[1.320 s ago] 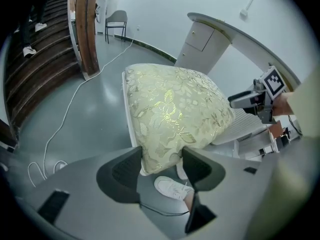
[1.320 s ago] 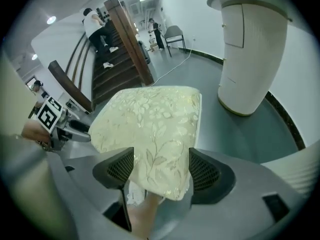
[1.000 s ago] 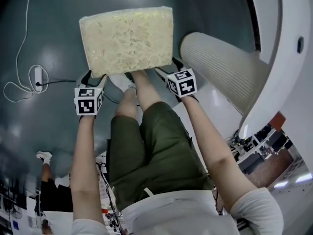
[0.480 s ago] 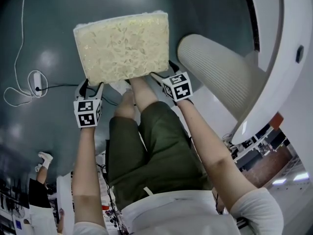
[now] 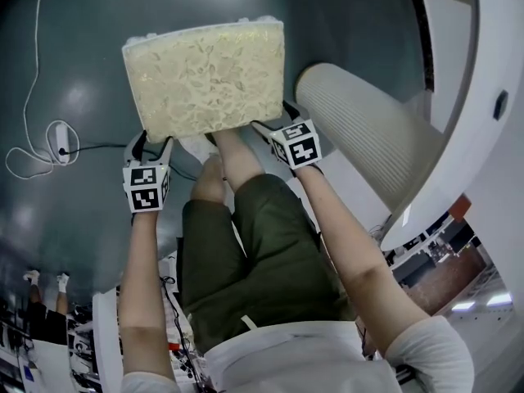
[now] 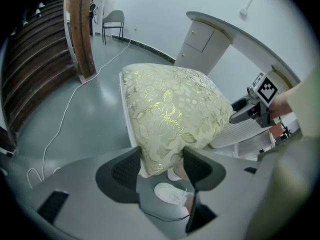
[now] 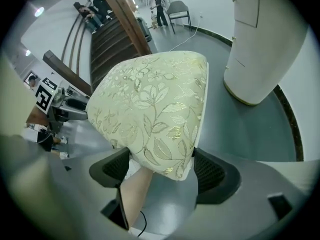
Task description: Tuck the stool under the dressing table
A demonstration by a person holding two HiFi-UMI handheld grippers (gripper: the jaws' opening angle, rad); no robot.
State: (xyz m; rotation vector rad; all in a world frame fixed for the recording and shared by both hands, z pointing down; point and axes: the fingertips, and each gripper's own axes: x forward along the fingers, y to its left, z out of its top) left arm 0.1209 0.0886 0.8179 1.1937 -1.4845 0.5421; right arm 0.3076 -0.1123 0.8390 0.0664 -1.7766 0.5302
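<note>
Cream floral square stool (image 5: 205, 76): left tongs (image 5: 152, 140) clamped on 7 o'clock corner; right tongs (image 5: 273, 118) just widened, loose around 5 o'clock corner. Ribbed white pedestal (image 5: 360, 129) near 3 o'clock edge; grey floor (image 5: 74, 64) free at 9.

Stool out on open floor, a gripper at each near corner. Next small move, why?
Probably close both on the stool: the jaws of the right gripper have just been opening, those of the left gripper stand wide, a seat corner between each pair, and it stands outside the dressing table.
</note>
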